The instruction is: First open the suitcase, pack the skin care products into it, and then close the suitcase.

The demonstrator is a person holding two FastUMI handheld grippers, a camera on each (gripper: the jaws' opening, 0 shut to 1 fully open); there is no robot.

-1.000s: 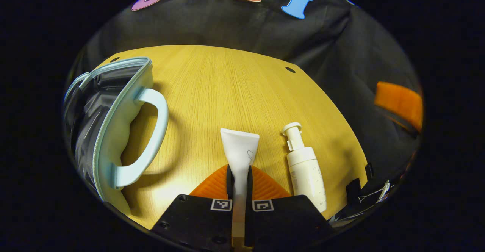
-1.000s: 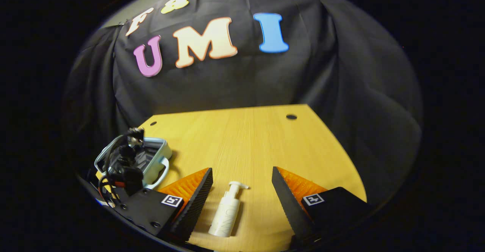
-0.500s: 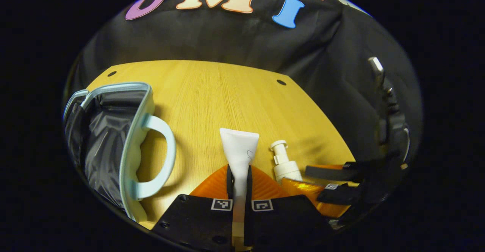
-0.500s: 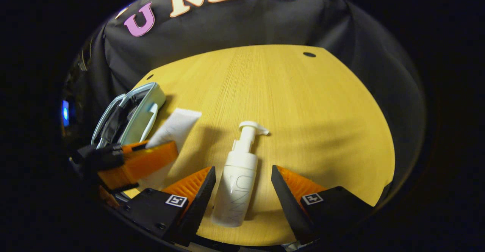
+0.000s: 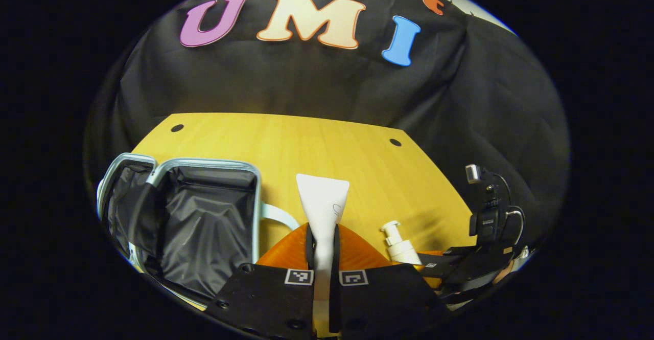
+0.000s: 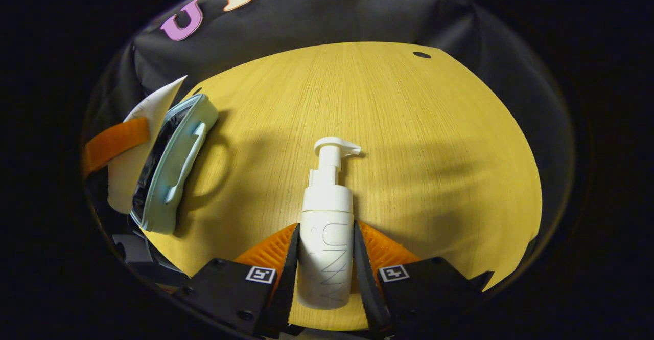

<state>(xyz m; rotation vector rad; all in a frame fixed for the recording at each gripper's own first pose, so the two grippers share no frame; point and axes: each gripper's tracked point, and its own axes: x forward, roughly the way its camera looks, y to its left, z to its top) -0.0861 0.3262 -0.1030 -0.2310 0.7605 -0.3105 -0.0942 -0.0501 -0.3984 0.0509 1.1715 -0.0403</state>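
Observation:
The light blue suitcase (image 5: 204, 165) lies open on the left of the wooden table (image 5: 327, 140), its dark lining showing. My left gripper (image 5: 322, 235) is shut on a white tube (image 5: 323, 202), held raised beside the suitcase's right wall. In the right gripper view, my right gripper (image 6: 323, 240) is shut on the body of a white pump bottle (image 6: 327, 217) lying on the table (image 6: 409, 125). The suitcase (image 6: 171, 168) sits at the left there, with the tube (image 6: 145, 110) and one orange finger (image 6: 112, 143) of the left gripper over it. The pump bottle (image 5: 398, 245) and right gripper (image 5: 434, 266) show at lower right of the left gripper view.
Two small round holes (image 5: 395, 142) mark the table's far edge. The suitcase handle (image 5: 278, 214) sticks out toward the table's middle. Black cloth hangs behind and to the right of the table.
My left gripper has lifted the tube and swung it toward the open suitcase. My right gripper has moved forward and shut on the pump bottle.

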